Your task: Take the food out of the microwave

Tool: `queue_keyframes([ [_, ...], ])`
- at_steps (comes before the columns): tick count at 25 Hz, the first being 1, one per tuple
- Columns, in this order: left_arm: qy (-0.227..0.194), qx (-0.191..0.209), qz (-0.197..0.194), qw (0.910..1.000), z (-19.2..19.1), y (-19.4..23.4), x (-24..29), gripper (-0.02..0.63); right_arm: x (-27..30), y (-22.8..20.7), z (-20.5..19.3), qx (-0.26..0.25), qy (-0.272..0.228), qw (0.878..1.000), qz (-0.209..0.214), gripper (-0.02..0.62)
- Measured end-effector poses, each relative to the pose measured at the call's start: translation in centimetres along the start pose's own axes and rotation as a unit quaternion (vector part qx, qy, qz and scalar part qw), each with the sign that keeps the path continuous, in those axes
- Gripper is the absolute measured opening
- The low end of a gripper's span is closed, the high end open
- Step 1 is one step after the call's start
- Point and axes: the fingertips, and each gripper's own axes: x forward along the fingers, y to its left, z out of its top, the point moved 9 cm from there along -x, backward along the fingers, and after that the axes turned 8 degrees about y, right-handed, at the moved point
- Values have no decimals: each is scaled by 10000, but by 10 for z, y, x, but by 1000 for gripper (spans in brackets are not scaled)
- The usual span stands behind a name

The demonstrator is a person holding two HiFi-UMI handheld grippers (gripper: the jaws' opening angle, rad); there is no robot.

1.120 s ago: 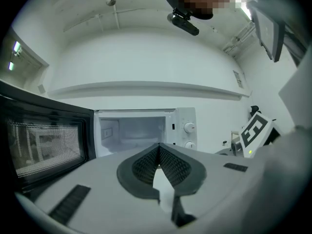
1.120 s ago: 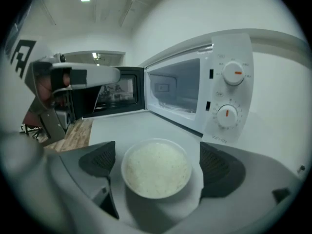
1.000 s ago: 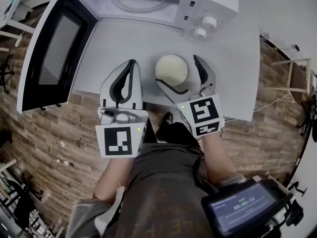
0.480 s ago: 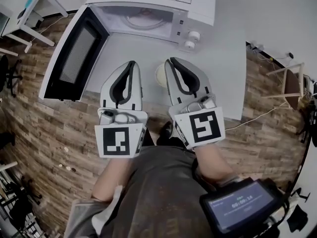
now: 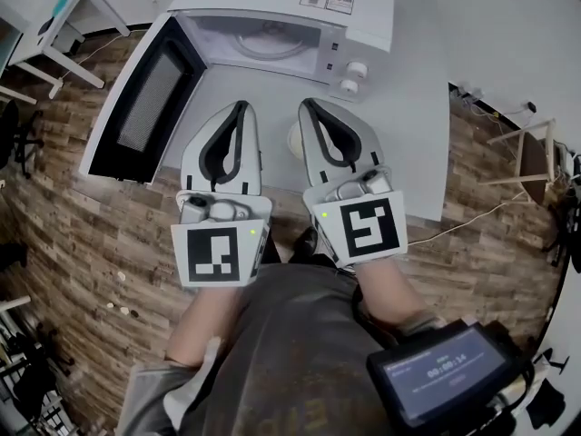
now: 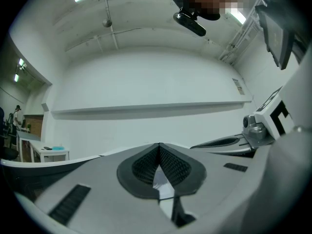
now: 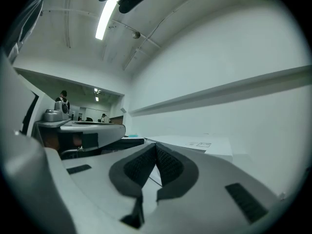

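Note:
The white microwave (image 5: 363, 12) stands at the back of the white table (image 5: 413, 143). Its door (image 5: 145, 98) hangs open to the left, and the cavity shows only the glass turntable (image 5: 263, 39). A cream bowl of food (image 5: 293, 141) sits on the table in front of it, mostly hidden under my right gripper. My left gripper (image 5: 240, 105) (image 6: 158, 145) and right gripper (image 5: 307, 104) (image 7: 156, 145) are side by side above the table, pointing level toward the wall. Both are shut with their pads together and nothing between them. The microwave's top (image 7: 200, 143) shows just beyond the right gripper's tips.
The table's front edge lies just below the grippers, with wood floor around it. A small white side table (image 5: 64, 12) stands at the far left and a wooden chair (image 5: 536, 143) at the right. A device with a lit screen (image 5: 440, 375) sits at my right hip.
The right gripper's jaws, open beside the bowl a second ago, have shut empty. Both grippers have risen above the table. The bowl stays on the table, now mostly covered.

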Motion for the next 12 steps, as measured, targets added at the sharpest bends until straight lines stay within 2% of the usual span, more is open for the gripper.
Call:
queue_keyframes([
  [12, -50, 58, 18, 10000, 3, 3, -5, 8, -2, 6, 6, -156, -67, 9999, -2, 8],
])
